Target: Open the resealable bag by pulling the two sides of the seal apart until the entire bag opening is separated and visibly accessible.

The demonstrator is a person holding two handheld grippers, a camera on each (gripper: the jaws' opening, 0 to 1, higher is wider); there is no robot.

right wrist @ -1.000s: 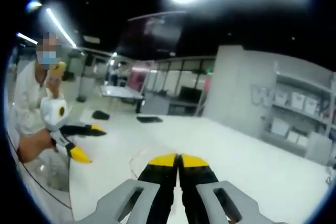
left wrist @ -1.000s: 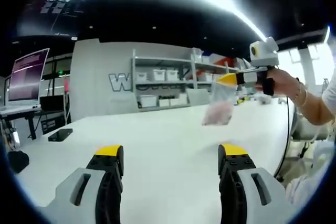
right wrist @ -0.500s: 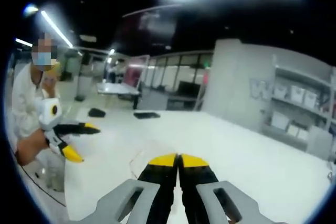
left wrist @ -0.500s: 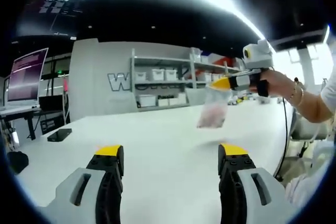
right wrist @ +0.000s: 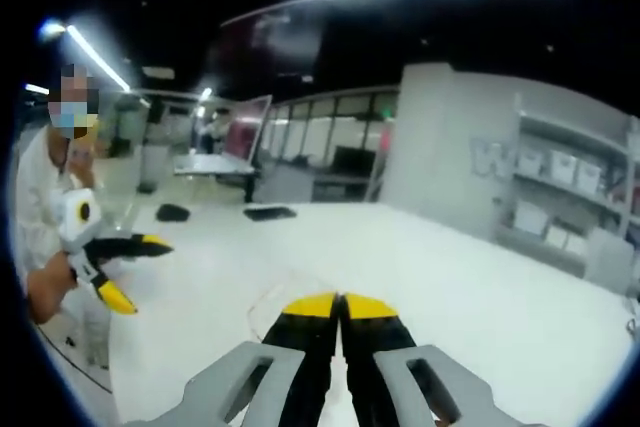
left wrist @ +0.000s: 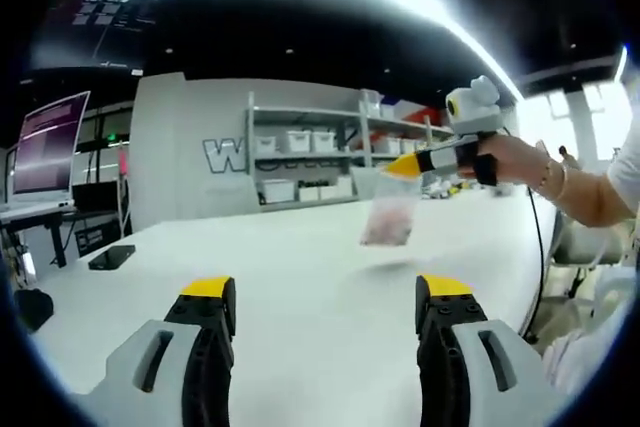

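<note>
Bag hangs clamped in right gripper above table. Left gripper wide, empty. Risk: one-corner pinch may slip when pulled

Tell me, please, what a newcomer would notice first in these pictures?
A clear bag dangling above the white table, pinched at its top by the right gripper. The left gripper waits below with its jaws wide open. Behind stands a grey wall with shelves of bins.
</note>
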